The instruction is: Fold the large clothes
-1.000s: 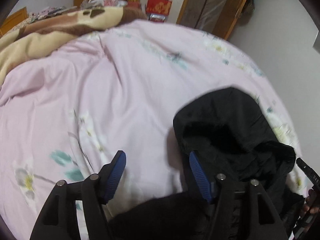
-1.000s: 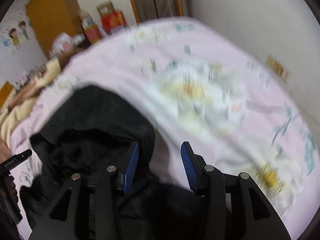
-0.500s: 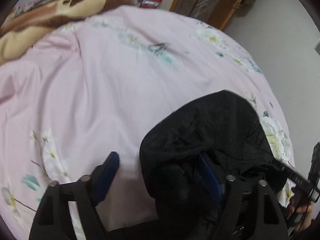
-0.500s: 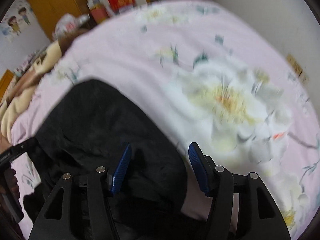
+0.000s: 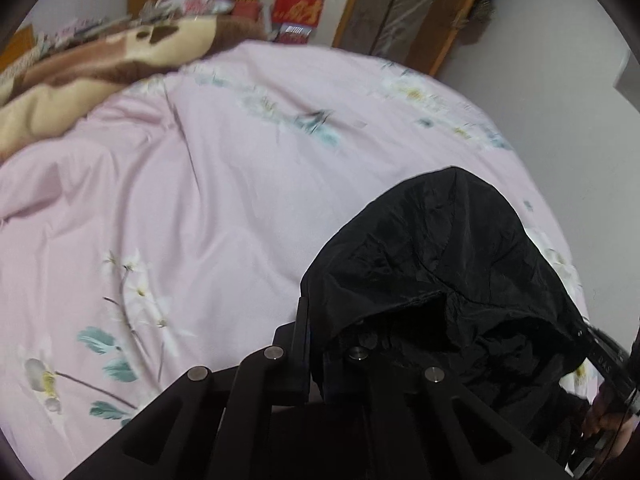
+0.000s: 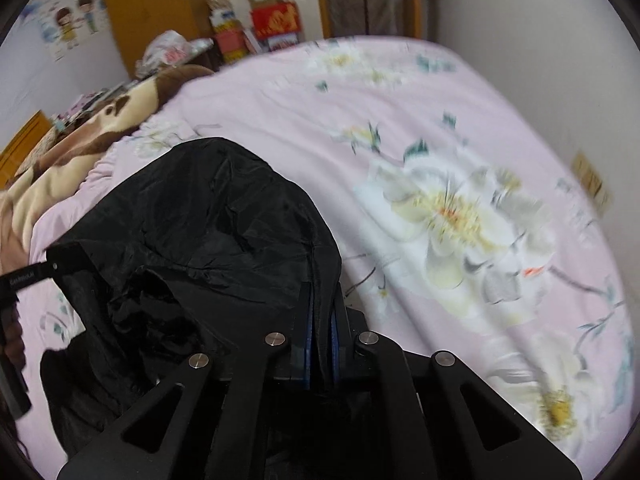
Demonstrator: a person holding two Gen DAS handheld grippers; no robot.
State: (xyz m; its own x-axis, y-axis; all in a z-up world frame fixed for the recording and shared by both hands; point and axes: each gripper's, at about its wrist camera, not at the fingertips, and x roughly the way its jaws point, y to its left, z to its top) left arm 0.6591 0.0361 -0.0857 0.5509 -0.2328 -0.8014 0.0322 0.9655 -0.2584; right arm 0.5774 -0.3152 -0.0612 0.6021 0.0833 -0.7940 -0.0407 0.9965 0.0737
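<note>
A black hooded jacket (image 5: pixel 440 248) lies on the bed with its hood toward the far side. In the left wrist view my left gripper (image 5: pixel 316 332) is at the hood's left rim. Its jaws are closing to a pinch on the fabric, which drapes over the right finger. In the right wrist view the jacket (image 6: pixel 208 208) fills the left half. My right gripper (image 6: pixel 320 320) is closing its jaws on the hood's right rim, blue pads pressed against the cloth. Each view shows the other gripper's black finger (image 5: pixel 600 356) (image 6: pixel 28 274) at the jacket's opposite side.
A pink flowered sheet (image 5: pixel 200 200) covers the whole bed. A brown and cream blanket (image 5: pixel 100 64) is heaped at the far left. Red boxes (image 5: pixel 298 10) and wooden doors stand beyond the bed. A white wall (image 6: pixel 540 40) runs close along the right side.
Both grippers stood open over the hood's edges and are now pinched on them. The hood opening has bunched up between the two grippers.
</note>
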